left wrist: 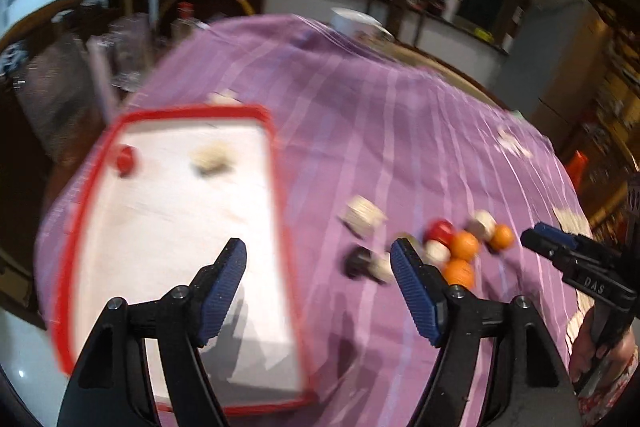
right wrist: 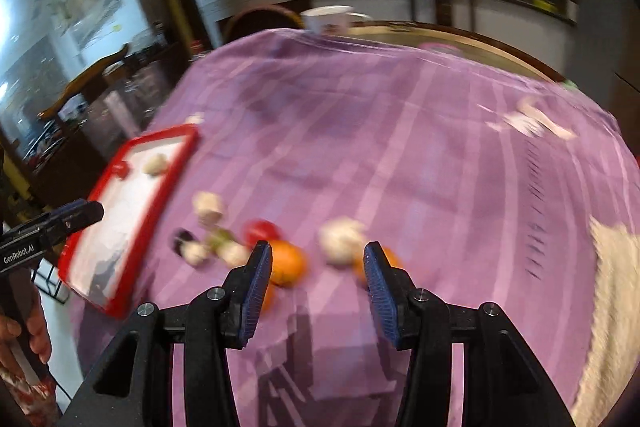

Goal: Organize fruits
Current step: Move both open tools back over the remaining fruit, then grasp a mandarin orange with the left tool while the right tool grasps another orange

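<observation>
A red-rimmed white tray (left wrist: 276,163) lies on the purple cloth and holds a red fruit (left wrist: 127,159) and a pale item (left wrist: 210,159). My left gripper (left wrist: 318,263) is open and empty above the tray's near right edge. Right of it lie oranges (left wrist: 464,245), a red fruit (left wrist: 440,229) and pale items (left wrist: 362,215). My right gripper (right wrist: 318,263) is open and empty, just short of an orange (right wrist: 286,263) and a pale item (right wrist: 342,239). The tray (right wrist: 160,195) and the red fruit (right wrist: 262,229) show at the left in the right wrist view. Both views are blurred.
The purple striped cloth (left wrist: 400,131) covers a round table. A white cup (right wrist: 328,19) stands at the far edge. Glass jars (left wrist: 128,51) stand off the table's left. Pale scraps (right wrist: 528,121) lie at the far right, and a cream cloth (right wrist: 612,291) at the right edge.
</observation>
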Available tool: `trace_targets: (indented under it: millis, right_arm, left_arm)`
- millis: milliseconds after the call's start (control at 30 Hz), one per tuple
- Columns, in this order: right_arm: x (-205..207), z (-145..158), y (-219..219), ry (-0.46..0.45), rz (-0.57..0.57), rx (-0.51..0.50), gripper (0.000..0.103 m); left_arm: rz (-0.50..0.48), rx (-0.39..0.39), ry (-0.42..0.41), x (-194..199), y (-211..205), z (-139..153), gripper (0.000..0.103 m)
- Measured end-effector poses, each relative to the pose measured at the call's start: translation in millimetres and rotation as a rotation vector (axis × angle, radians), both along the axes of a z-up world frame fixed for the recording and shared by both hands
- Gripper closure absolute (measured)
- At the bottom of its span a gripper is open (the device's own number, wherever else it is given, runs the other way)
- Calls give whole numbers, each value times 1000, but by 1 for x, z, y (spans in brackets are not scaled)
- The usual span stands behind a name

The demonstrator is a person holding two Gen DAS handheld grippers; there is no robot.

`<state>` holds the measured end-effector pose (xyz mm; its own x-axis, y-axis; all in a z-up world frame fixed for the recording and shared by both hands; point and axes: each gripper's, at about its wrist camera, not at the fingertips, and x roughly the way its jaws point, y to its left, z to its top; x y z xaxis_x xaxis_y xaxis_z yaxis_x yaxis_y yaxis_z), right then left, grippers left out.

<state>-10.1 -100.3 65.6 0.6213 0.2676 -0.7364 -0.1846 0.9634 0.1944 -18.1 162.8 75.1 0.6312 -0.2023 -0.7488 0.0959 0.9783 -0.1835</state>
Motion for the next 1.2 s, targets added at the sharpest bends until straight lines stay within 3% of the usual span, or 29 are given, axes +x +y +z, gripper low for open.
trace_targets:
  millis: [200,433,700,933,1033,1067,1133,1200]
  right_arm:
    - [-7,-19,-50,25,-74,50,51]
    - [2,-30,-42,19,-29,31,51]
    - [17,-46,-24,12,9,-37,51]
    - [27,-55,-21,24,12,-52,51]
    - [28,-58,-18,21,17,-74,52]
    - [28,-58,-16,15,19,-87,52]
    - [27,-58,-12,4,28,-107,58]
    - [26,-58,-10,-1,34,-108,66]
  left_arm:
    - [-128,21,30,-3,-66,-26,29]
    - [-211,73,18,-8,-105,-47,30]
    - [-252,92,20,3,-125,-58,50]
    - [-250,108,23,12,-132,-69,51]
    - [-254,142,1,9,-136,-69,56]
    - [-260,142,-6,8,-137,-69,61]
    - [-268,156,-16,7,-141,-69,69]
    - [-265,163,-24,5,-142,-68,69]
